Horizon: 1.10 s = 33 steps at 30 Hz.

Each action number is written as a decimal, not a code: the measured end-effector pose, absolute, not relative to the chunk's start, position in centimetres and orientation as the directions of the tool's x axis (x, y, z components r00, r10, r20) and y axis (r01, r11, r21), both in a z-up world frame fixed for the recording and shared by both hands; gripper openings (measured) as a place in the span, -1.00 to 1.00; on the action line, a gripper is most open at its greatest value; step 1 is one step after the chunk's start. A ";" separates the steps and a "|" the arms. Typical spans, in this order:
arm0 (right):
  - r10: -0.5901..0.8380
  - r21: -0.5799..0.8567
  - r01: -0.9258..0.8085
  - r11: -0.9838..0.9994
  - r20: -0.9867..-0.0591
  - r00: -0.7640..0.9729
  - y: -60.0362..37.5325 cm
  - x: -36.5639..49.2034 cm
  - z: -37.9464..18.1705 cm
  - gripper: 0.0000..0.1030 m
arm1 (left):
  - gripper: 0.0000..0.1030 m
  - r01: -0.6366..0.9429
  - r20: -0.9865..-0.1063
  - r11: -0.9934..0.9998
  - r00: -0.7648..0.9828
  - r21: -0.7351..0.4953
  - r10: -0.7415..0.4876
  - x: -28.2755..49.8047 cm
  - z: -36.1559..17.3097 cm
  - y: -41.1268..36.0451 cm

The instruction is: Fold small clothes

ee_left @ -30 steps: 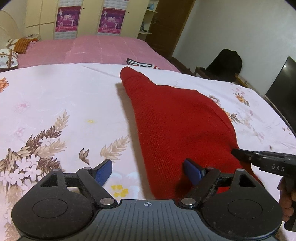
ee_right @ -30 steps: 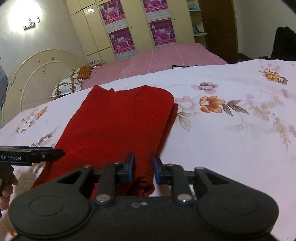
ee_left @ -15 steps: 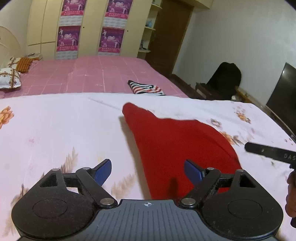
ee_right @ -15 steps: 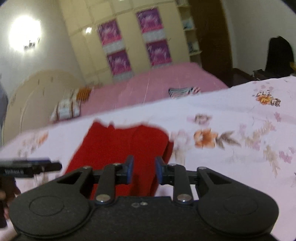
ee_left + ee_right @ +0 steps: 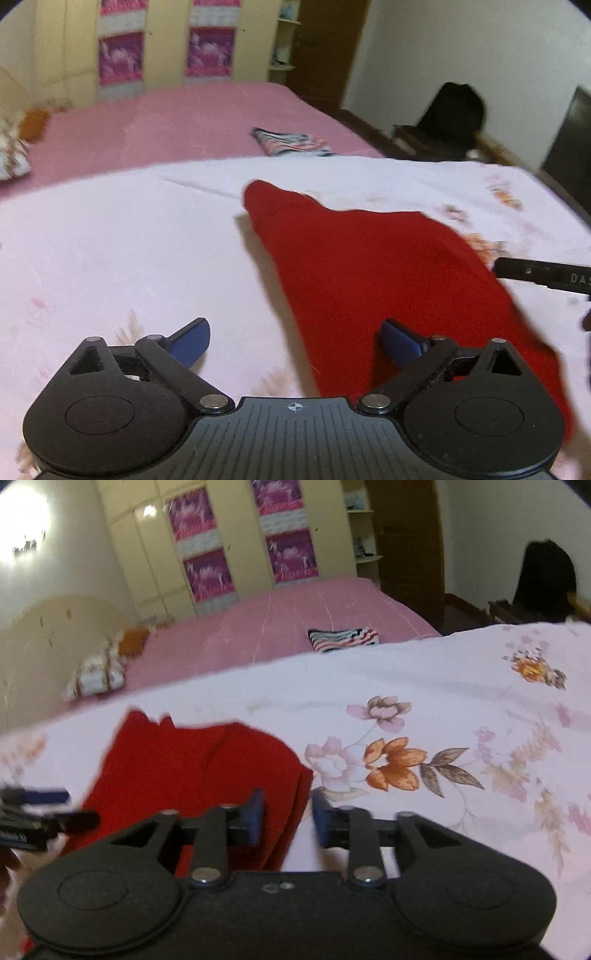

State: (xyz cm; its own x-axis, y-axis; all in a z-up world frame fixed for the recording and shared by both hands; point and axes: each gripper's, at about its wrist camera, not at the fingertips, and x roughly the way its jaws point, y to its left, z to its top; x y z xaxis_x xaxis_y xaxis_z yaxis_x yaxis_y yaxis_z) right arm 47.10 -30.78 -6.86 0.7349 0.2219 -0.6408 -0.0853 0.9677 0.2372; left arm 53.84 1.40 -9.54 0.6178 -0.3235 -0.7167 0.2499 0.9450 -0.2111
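Left tongs [image 5: 295,341]: jaws spread wide, nothing between them, raised above the near end of the red garment [image 5: 388,280]. Right tongs [image 5: 288,821]: jaws parted by a narrow gap, nothing pinched, poised over the garment's right edge [image 5: 299,805]; 1 second ago much the same gap, low at the same edge. Both tongs since lifted and drawn back, views now blurred and tilted up toward the pink bed [image 5: 184,122].

Red garment: flat on the floral sheet [image 5: 110,258], folded into a long narrow shape, a layered edge visible on its right side, far end pointing toward the pink bed. Shape and position unchanged across the last second, so released, not carried.

Beyond the garment: striped folded cloth [image 5: 343,638] on the pink bed, well apart. Further off, a pillow [image 5: 96,672] at the headboard and a dark chair [image 5: 454,107] to the right of the garment.

Judgement: fold on this item finished or paused between folds; 1 crosswise fold may remain. Risk: loose layered edge could slip if regripped carelessly.
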 end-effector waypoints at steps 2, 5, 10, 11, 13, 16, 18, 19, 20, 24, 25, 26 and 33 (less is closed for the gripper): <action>0.320 0.365 -0.091 0.926 -0.635 0.703 -32.6 46.5 -6.9 0.34 | 0.58 0.276 -0.721 0.908 0.553 -0.314 -0.417 53.8 -9.5 2.1; 0.481 0.595 -0.042 0.803 -0.604 0.635 -35.7 46.5 -8.1 0.47 | 0.51 0.230 -0.704 0.836 0.455 -0.498 -0.544 54.2 -10.7 3.9; 0.635 0.768 0.043 0.639 -0.558 0.535 -37.9 47.3 -10.7 0.51 | 0.51 0.180 -0.643 0.726 0.358 -0.664 -0.677 55.0 -12.7 4.6; 0.655 0.770 0.042 0.637 -0.569 0.498 -37.6 47.6 -11.2 0.48 | 0.51 0.180 -0.637 0.717 0.352 -0.673 -0.686 55.1 -12.8 4.6; 0.676 0.769 0.037 0.639 -0.583 0.451 -36.9 47.9 -12.1 0.39 | 0.51 0.175 -0.634 0.711 0.343 -0.681 -0.693 55.4 -13.0 4.5; 0.685 0.760 -0.005 0.650 -0.583 0.437 -35.9 48.0 -12.3 0.24 | 0.51 0.179 -0.644 0.719 0.338 -0.672 -0.686 55.6 -13.0 4.2; 0.703 0.766 -0.025 0.642 -0.575 0.419 -35.1 48.4 -12.6 0.21 | 0.51 0.180 -0.652 0.726 0.336 -0.663 -0.679 55.8 -12.9 3.8; 0.709 0.768 -0.037 0.640 -0.571 0.415 -34.8 48.6 -12.7 0.16 | 0.51 0.183 -0.657 0.731 0.337 -0.657 -0.675 55.9 -12.7 3.6; 0.708 0.764 -0.043 0.644 -0.573 0.412 -34.6 48.9 -12.7 0.05 | 0.45 0.192 -0.664 0.740 0.339 -0.645 -0.667 55.9 -12.6 3.3; 0.707 0.760 -0.056 0.648 -0.572 0.416 -33.6 49.5 -12.7 -0.05 | 0.34 0.192 -0.675 0.758 0.358 -0.623 -0.645 56.7 -12.2 2.4; 0.709 0.760 -0.061 0.647 -0.571 0.414 -33.4 49.7 -12.8 -0.08 | 0.34 0.189 -0.674 0.760 0.363 -0.622 -0.643 56.9 -12.2 2.3; 0.710 0.759 -0.066 0.648 -0.570 0.415 -33.2 49.9 -12.9 -0.10 | 0.34 0.186 -0.676 0.763 0.367 -0.619 -0.638 57.1 -12.1 2.1; 0.614 0.615 -0.167 0.770 -0.645 0.456 -30.4 49.0 -10.8 -0.24 | -0.09 0.292 -0.747 0.867 0.442 -0.402 -0.496 56.6 -10.3 -1.5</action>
State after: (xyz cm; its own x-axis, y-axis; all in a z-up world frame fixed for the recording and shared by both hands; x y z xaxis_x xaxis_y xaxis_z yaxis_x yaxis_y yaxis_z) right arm 49.00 -30.39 -10.83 0.4556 0.6137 -0.6448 -0.1666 0.7704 0.6155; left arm 56.55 -1.52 -10.31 0.4424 -0.4958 -0.7473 0.2924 0.8675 -0.4024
